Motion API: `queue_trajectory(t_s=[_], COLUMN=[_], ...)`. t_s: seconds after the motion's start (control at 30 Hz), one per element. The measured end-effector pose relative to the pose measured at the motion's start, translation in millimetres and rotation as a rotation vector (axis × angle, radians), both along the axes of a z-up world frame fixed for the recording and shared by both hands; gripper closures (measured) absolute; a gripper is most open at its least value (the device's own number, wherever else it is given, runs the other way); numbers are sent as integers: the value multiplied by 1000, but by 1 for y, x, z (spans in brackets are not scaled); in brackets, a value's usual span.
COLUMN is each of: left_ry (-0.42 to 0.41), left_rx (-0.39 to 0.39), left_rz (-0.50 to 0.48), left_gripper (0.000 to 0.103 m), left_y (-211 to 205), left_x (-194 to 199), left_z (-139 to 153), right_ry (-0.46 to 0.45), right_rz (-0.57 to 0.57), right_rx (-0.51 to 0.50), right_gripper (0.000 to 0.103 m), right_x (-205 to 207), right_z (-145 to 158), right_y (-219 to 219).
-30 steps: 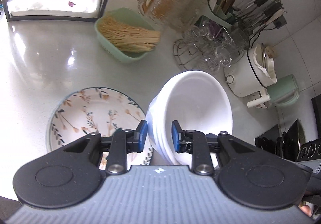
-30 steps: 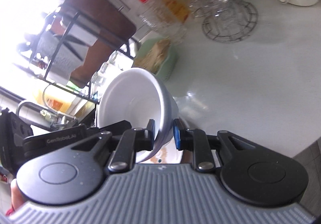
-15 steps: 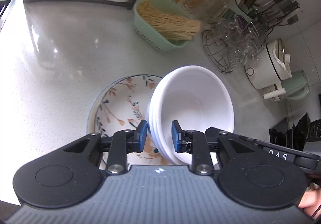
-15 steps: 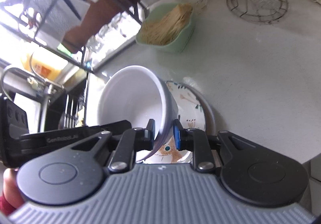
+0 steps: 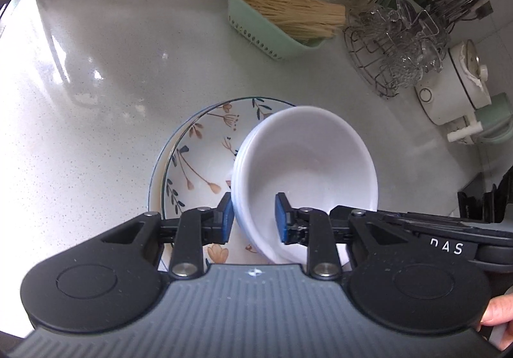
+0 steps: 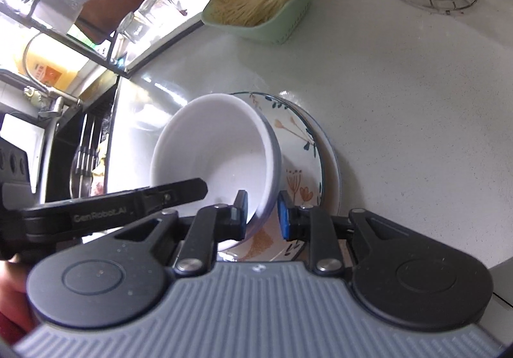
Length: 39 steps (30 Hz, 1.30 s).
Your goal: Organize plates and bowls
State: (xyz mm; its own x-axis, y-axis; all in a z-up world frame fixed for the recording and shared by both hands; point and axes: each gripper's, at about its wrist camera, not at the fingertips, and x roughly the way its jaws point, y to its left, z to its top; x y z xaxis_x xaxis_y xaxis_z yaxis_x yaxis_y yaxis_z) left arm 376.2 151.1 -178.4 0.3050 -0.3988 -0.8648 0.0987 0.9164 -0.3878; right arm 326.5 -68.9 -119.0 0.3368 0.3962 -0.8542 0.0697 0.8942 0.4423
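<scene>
White bowls (image 5: 304, 165), nested, are sitting tilted on the floral plate (image 5: 198, 162) on the grey counter (image 5: 96, 95). Your left gripper (image 5: 253, 217) has just been widening; its pads are straddling the near rim, and the inner pad looks clear of it. Your right gripper (image 6: 261, 213) is bracketing the opposite rim with a slight gap showing. Behind are crowding a green basket (image 5: 272, 37) of sticks and a wire rack (image 5: 394, 46) of glasses. The grippers are hiding the plate's near edge.
</scene>
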Motion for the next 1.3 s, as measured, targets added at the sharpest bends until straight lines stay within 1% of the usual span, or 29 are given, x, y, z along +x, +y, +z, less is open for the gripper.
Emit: queue_trajectory(t_s=[0.03, 0.07, 0.13, 0.23, 0.4, 0.5, 0.6, 0.7, 0.83, 1.0, 1.07, 1.13, 1.23, 1.27, 1.3], left_ry=[-13, -31, -59, -82, -127, -160, -197, -227, -281, -356, -389, -415, -462, -474, -479], left_rx=[13, 29, 57, 70, 105, 134, 164, 175, 175, 184, 177, 194, 204, 209, 213], left_rz=[13, 28, 64, 134, 248, 297, 344, 373, 368, 303, 276, 258, 223, 216, 212], left_gripper=[56, 52, 52, 50, 49, 49, 49, 48, 45, 40, 32, 27, 15, 13, 12], left_y=[-1, -3, -3, -1, -2, -7, -10, -14, -16, -19, -16, -11, -1, 3, 8], left_x=[-2, -4, -7, -15, -41, -56, -73, -89, -110, -135, -147, -159, -181, -189, -194], left_z=[2, 5, 13, 25, 48, 66, 86, 105, 129, 154, 165, 175, 187, 190, 192], right_ry=[-2, -6, -15, -51, -118, -160, -213, -298, -396, -510, -542, -567, -598, -608, -619], right_rz=[6, 20, 65, 121, 192, 222, 246, 272, 273, 231, 196, 153, 91, 74, 60], right_rx=[-1, -4, 1, 2, -2, 7, 9, -9, -14, -43, -57, -80, -89, -103, -121], right_gripper=[79, 79, 79, 79, 79, 79, 79, 79, 79, 79, 79, 79, 79, 78, 67], right_x=[1, 2, 4, 6, 5, 5, 4, -1, -13, -46, -63, -81, -111, -121, -130], right_z=[0, 0, 2, 10, 27, 40, 59, 86, 119, 151, 161, 167, 173, 174, 174], right_y=[-1, -3, -6, -11, -24, -34, -42, -45, -45, -36, -30, -24, -18, -15, -12])
